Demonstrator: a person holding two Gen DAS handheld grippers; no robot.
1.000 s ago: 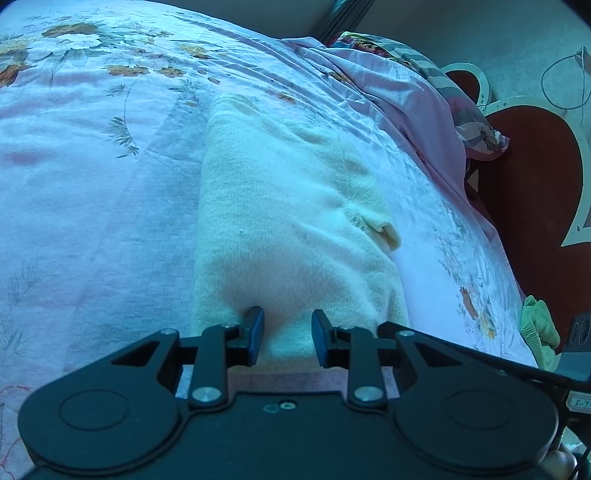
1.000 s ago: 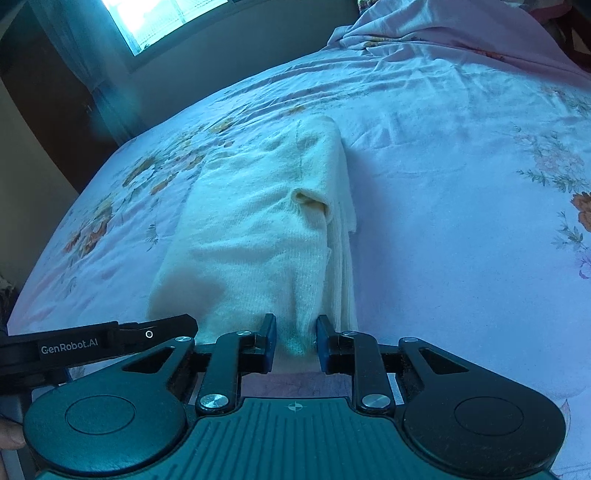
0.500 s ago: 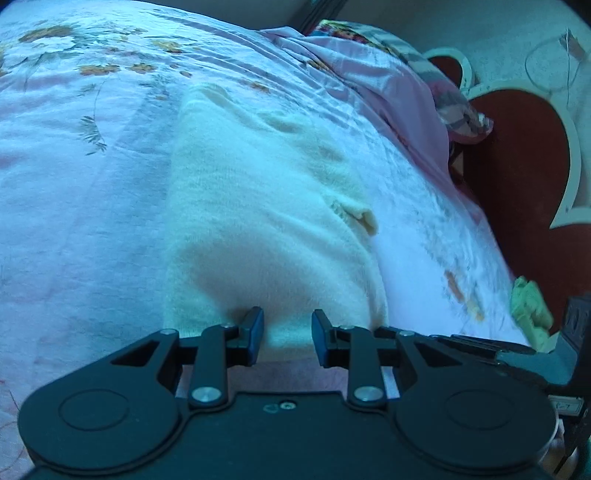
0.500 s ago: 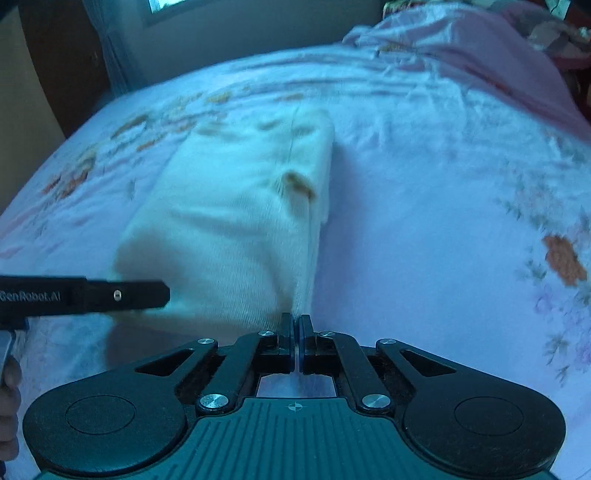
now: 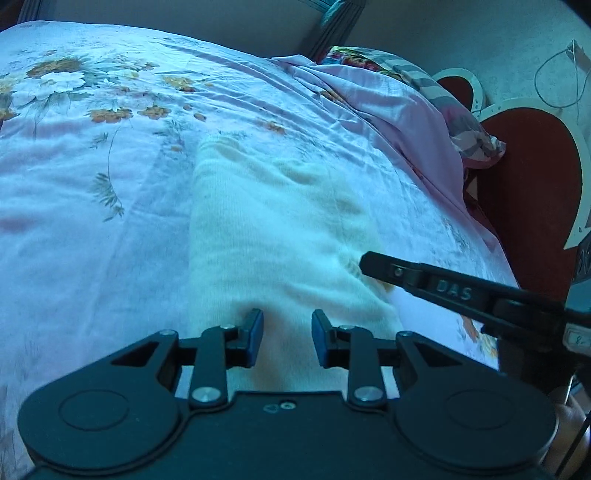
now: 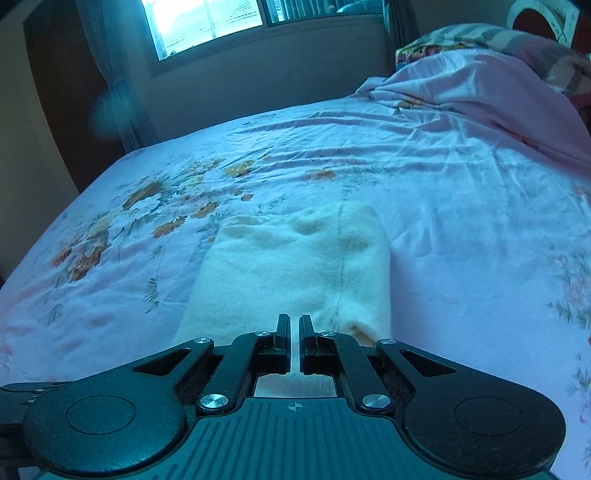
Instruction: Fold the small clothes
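A cream knit garment (image 5: 273, 236) lies folded lengthwise on the floral bed sheet (image 5: 92, 184); it also shows in the right wrist view (image 6: 295, 266). My left gripper (image 5: 287, 338) is open, its fingers straddling the garment's near edge with cloth between them. My right gripper (image 6: 294, 341) is shut on the near edge of the garment, with a thin layer of cloth between the fingers. The right gripper's finger (image 5: 424, 277) reaches in from the right in the left wrist view, over the garment's right edge.
A crumpled pink blanket (image 6: 480, 85) and a patterned pillow (image 5: 436, 88) lie at the head of the bed. A red heart-shaped headboard (image 5: 532, 177) stands to the right. A window (image 6: 207, 22) and curtains lie beyond the bed's far side.
My right gripper closed on the garment's near edge and moved forward over it. The right gripper's finger now reaches across the left wrist view. My left gripper stayed open.
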